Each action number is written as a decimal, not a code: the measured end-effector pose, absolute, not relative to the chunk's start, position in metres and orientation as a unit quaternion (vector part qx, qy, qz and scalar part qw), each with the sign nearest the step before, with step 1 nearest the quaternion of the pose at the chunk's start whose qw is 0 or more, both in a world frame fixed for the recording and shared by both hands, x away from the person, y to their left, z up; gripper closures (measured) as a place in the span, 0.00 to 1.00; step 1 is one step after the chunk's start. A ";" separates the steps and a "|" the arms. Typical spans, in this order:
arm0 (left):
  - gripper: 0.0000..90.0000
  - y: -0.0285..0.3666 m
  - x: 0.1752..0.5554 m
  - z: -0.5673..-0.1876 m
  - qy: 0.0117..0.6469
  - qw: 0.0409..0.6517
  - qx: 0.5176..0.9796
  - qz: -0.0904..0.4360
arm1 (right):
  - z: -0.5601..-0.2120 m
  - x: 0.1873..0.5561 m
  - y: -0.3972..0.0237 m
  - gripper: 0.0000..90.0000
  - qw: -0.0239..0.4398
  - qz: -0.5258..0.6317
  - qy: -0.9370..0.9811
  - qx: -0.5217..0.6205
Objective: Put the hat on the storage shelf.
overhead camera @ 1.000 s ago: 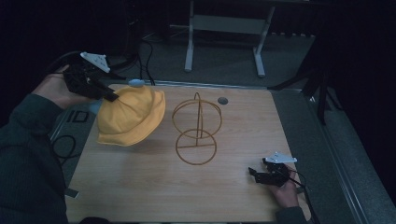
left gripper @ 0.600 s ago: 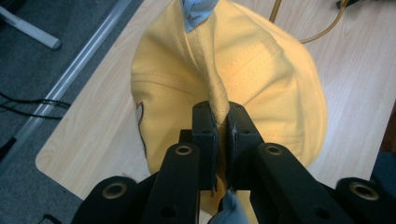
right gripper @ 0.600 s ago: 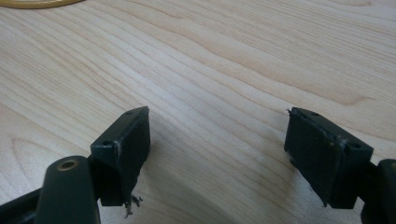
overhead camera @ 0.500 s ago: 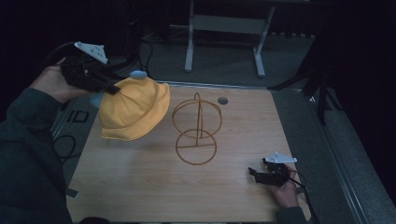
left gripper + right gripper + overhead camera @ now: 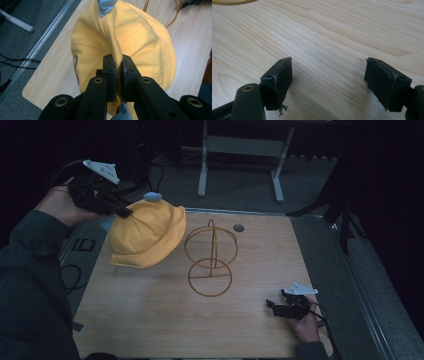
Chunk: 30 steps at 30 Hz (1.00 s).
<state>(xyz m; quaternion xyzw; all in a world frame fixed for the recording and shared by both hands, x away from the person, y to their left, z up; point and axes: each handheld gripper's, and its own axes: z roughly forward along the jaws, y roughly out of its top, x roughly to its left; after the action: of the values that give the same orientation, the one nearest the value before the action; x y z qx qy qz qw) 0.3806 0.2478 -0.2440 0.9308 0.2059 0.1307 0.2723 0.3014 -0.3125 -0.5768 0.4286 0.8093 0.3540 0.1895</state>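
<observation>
Over wooden table (image 5: pixel 150 320), pinched yellow hat (image 5: pixel 147 232)

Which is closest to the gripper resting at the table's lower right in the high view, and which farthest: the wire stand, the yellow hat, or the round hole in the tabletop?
From the right gripper, in the high view:
1. Wire stand, mid-table, up and to the left of it.
2. Round hole, near the table's far edge.
3. Yellow hat, at the far left, held up by the left gripper.

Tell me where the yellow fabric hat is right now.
In the high view, the yellow fabric hat hangs above the wooden table's far-left part, pinched by the left tongs, just left of the golden wire stand.
</observation>
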 end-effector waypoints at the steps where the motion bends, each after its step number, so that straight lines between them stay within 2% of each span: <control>1: 0.94 0.246 0.381 -0.243 0.205 0.273 0.931 0.131 | -0.577 0.301 -0.313 0.25 0.189 0.354 0.809 0.429; 30: 0.93 0.208 0.385 -0.224 0.167 0.282 0.936 0.130 | -0.577 0.302 -0.313 0.24 0.190 0.355 0.810 0.427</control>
<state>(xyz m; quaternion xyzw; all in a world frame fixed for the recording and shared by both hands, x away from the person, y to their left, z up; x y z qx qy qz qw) 0.3854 0.2084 -0.2236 0.9359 0.1666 0.1299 0.2818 0.3016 -0.3127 -0.5770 0.4272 0.8097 0.3546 0.1901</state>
